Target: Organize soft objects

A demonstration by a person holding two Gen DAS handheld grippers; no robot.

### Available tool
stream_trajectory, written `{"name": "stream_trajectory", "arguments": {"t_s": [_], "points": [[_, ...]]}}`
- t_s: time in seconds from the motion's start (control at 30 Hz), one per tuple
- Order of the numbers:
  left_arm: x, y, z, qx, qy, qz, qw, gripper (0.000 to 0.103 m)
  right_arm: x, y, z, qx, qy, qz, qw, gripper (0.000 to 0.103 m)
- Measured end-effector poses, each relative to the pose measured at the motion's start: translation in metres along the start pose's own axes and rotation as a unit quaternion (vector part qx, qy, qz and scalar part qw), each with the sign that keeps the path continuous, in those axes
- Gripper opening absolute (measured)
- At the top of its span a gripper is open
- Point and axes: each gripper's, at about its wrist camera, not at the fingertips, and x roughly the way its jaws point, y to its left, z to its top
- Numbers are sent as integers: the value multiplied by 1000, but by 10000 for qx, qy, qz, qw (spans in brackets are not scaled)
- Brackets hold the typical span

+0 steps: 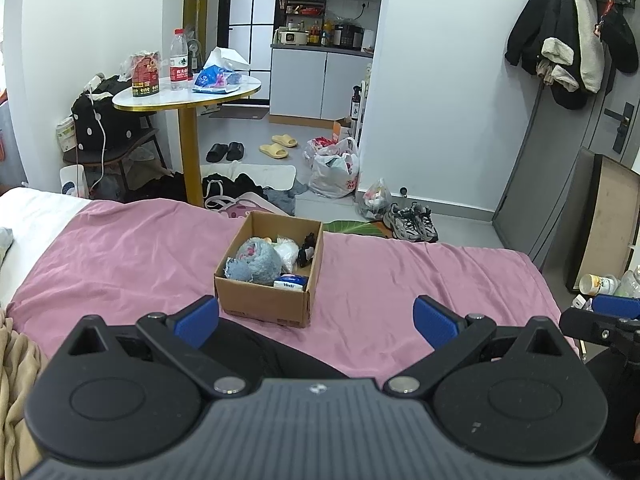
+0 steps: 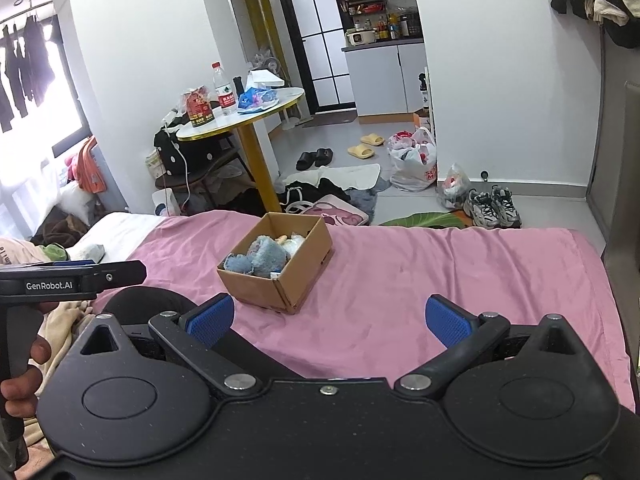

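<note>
An open cardboard box [image 1: 264, 300] [image 2: 304, 276] stands on the pink bedsheet [image 1: 120, 256] [image 2: 440, 280]. It holds soft things: a blue-grey fluffy plush [image 1: 256, 262] [image 2: 264, 258], a white soft item [image 1: 288, 252], a small black toy [image 1: 307, 249] and a blue-white packet [image 1: 291, 282]. My left gripper [image 1: 316, 320] is open and empty, held above the sheet just short of the box. My right gripper [image 2: 330, 322] is open and empty, near the box and to its right. The left gripper's side shows in the right wrist view [image 2: 72, 276].
Beyond the bed's foot stands a round gold-legged table [image 1: 188, 96] with a bottle and a can. The floor holds slippers [image 1: 278, 146], plastic bags [image 1: 336, 168], sneakers [image 1: 412, 222] and clothes. A beige blanket [image 1: 16, 380] lies at the left.
</note>
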Motion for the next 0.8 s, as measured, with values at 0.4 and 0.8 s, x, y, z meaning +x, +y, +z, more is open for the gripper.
{"name": "stream_trajectory", "arguments": {"t_s": [0.4,0.8], "points": [[-1,1,-2,-12,14,6,10000,102,-2,-1,-2,16,-18,56,10000,103],[-2,1,-2,-24,17,3,10000,102,-2,2,-2,-3,-25,57,10000,103]]}}
